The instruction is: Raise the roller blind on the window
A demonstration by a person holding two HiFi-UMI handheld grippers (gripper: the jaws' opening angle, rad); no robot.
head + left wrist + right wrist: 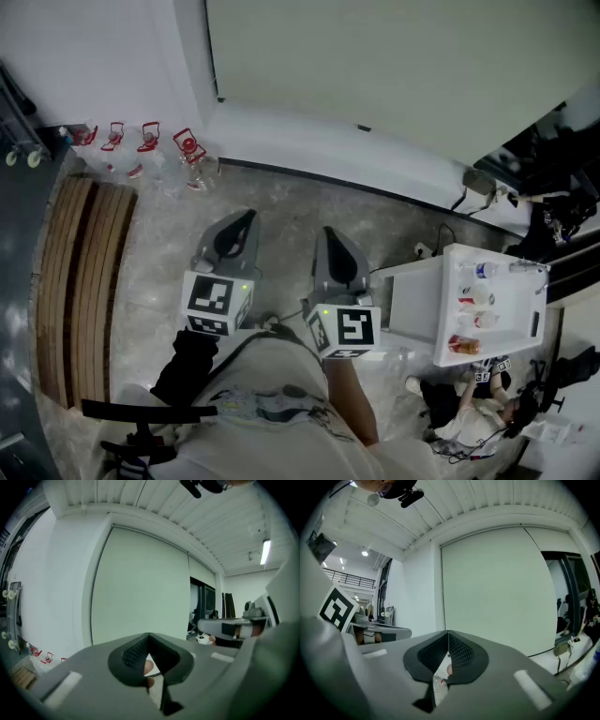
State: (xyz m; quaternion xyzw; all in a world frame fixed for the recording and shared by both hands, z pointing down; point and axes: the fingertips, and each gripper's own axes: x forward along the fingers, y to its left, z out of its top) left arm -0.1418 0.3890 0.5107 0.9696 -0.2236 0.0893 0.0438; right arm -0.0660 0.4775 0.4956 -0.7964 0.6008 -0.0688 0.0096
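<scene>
Head view: left gripper (246,219) and right gripper (330,234) face the lowered roller blind (403,66)

Both grippers hang side by side above the floor, pointing toward the wall. Each one's jaws are pressed together, tips meeting, nothing between them. Straight ahead the roller blind is fully down over the window, well apart from both grippers. Red-capped bottles (150,142) line the wall at left, and a white cart (422,300) stands at right.

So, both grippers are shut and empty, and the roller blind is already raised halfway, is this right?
No. The roller blind hangs fully down, as the right gripper view shows. The left gripper and the right gripper are indeed shut and empty.
</scene>
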